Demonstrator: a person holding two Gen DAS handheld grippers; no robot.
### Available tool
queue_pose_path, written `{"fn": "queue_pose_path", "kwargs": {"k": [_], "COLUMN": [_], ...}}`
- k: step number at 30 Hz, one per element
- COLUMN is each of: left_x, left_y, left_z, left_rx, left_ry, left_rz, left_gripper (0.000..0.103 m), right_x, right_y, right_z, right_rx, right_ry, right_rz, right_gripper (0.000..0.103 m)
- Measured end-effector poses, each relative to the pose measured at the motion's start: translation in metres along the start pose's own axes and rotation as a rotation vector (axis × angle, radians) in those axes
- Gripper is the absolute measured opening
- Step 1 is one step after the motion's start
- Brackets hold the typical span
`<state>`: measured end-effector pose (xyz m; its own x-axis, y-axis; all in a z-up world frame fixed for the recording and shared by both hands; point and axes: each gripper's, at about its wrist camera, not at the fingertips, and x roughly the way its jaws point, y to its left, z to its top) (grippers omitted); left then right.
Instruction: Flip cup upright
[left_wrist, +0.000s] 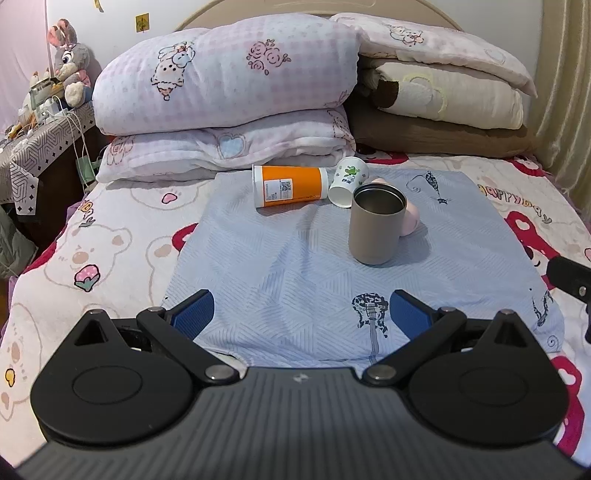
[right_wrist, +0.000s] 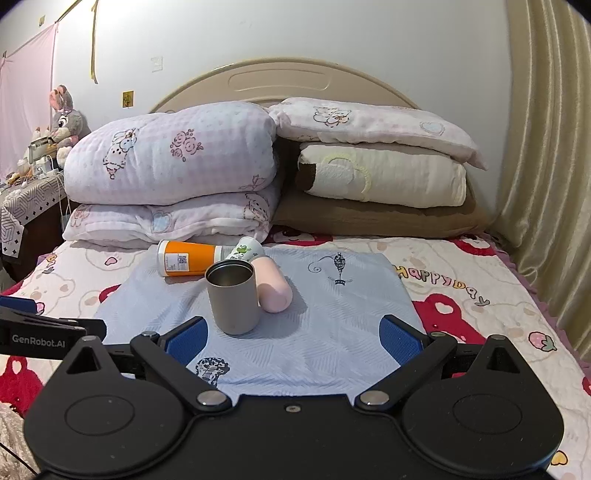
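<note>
A grey steel-lined cup (left_wrist: 376, 225) (right_wrist: 232, 297) stands upright, mouth up, on a light blue cloth (left_wrist: 295, 273) (right_wrist: 325, 325) on the bed. Behind it lie an orange cup (left_wrist: 290, 185) (right_wrist: 188, 261) on its side, a small white frog-print paper cup (left_wrist: 348, 181) (right_wrist: 245, 251) on its side, and a pink cup (left_wrist: 410, 218) (right_wrist: 274, 290) on its side touching the grey cup. My left gripper (left_wrist: 301, 314) is open and empty, in front of the cups. My right gripper (right_wrist: 293, 339) is open and empty, just in front of the grey cup.
Folded quilts and pillows (left_wrist: 229, 92) (right_wrist: 369, 166) are stacked at the head of the bed behind the cups. A cluttered side table (left_wrist: 40, 129) with a plush rabbit (left_wrist: 70, 62) stands at the left. A curtain (right_wrist: 546, 166) hangs at the right. The other gripper shows at each view's edge (left_wrist: 569, 280) (right_wrist: 37, 338).
</note>
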<state>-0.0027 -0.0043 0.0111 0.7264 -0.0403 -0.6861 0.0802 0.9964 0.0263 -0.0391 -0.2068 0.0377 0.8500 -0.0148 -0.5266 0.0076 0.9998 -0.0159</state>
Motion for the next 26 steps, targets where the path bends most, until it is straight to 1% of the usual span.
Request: {"fn": "queue_pose_path", "kwargs": {"k": [14,26], "left_x": [0.0003,-0.0009], "left_y": [0.0036,0.0015], "left_z": [0.0007,-0.0001], "left_rx": [-0.007,0.014], "left_ry": [0.001,-0.003], "left_rz": [0.008,0.017], "left_gripper": [0.103,0.103], "right_x": [-0.0008,-0.0002], "right_y": [-0.0009,-0.001], "right_z": [0.0004,0.0004], "right_rx": [-0.005,-0.007], "right_ry": [-0.012,-0.023], "right_rz": [-0.013,-0.025], "right_gripper": [0.101,0.101]}}
